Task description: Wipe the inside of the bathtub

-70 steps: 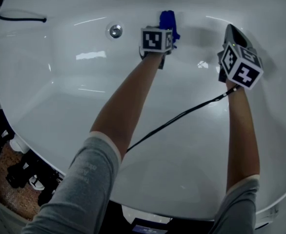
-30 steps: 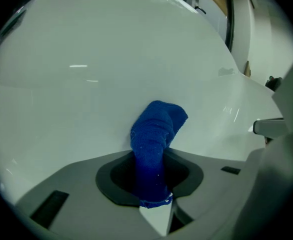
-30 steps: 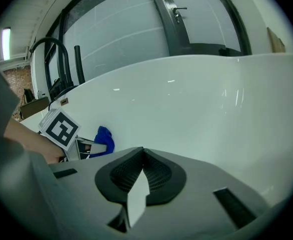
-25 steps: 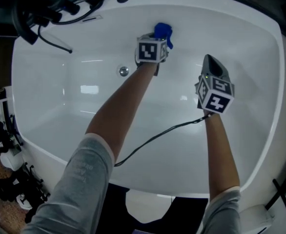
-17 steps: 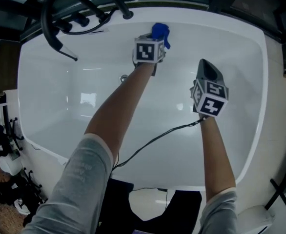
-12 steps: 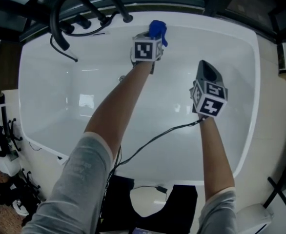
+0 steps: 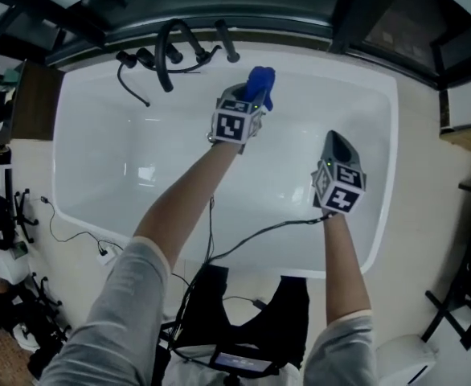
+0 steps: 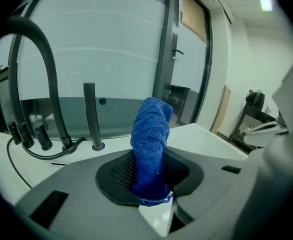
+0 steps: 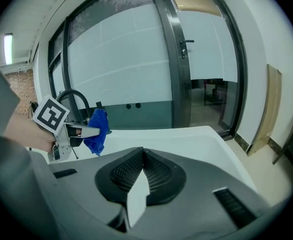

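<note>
The left gripper is clamping its jaws on a bunched blue cloth. The bottom edge of the cloth is sitting pinched between the pads, and the rest is standing up in a twisted roll past the jaw tips. That grip is leaving a thick wad out front, which looks suited to pressing against a curved surface. In the head view the cloth is hanging ahead of these jaws, over the far rim of the white bathtub. It appears to be in the air rather than touching the enamel, so no wiping seems to be happening right now. Beyond the jaws and off to their left, a dark arched faucet is rising from the tub deck in front of a large glass panel. The right gripper is holding its jaws together with nothing between them. It is hovering over the basin well to the right of the left jaws, and is probably being kept out of the way, since only one tool is needed for the cloth. A black cable is trailing back from it across the near rim. To wipe, the cloth would probably need to come down into the basin below both sets of jaws.
</note>
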The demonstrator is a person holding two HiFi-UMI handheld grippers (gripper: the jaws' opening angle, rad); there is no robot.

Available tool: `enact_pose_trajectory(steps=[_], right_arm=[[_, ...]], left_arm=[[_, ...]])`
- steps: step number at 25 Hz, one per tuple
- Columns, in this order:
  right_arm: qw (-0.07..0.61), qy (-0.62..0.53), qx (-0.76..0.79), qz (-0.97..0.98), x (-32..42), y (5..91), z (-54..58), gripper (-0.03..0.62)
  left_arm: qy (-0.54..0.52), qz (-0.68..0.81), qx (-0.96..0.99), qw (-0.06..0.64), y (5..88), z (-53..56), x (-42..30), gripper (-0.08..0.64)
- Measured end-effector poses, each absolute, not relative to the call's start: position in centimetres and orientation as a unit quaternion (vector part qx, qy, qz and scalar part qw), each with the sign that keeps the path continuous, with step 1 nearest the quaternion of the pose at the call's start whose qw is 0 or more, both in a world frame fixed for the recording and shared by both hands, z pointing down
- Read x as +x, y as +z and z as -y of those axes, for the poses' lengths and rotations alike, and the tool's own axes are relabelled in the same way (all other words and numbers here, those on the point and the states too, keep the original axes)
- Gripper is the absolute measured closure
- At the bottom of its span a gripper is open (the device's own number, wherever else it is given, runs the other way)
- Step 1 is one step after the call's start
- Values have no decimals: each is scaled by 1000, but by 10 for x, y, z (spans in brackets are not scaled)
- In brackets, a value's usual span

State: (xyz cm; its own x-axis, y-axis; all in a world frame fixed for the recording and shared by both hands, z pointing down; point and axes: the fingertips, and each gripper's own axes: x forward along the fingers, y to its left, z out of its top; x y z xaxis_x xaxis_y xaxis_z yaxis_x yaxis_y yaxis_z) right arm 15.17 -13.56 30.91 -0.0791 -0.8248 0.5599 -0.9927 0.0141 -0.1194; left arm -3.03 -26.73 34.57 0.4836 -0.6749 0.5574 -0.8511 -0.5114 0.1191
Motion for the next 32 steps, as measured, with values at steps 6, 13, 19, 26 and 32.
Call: enact_pose_trajectory(steps=[6,13,19,26,32], right_arm=[[168,259,644,700,128,257,88,583],[183,251,621,720,86,185,11,583],[169,252,638,708,83,138,-40,583],[187,246,601,738,74,125,-101,583],[179,242,566,768,84,114,-139,583]], left_arm=[[199,421,863,195,266,196,-38,440],[177,414,870,201,181,126,-98,440],[166,412,876,189,127,69,-147,439],[104,452,860,214,88,-20,-190,439],[111,496,841,186,72,-87,-195,439]])
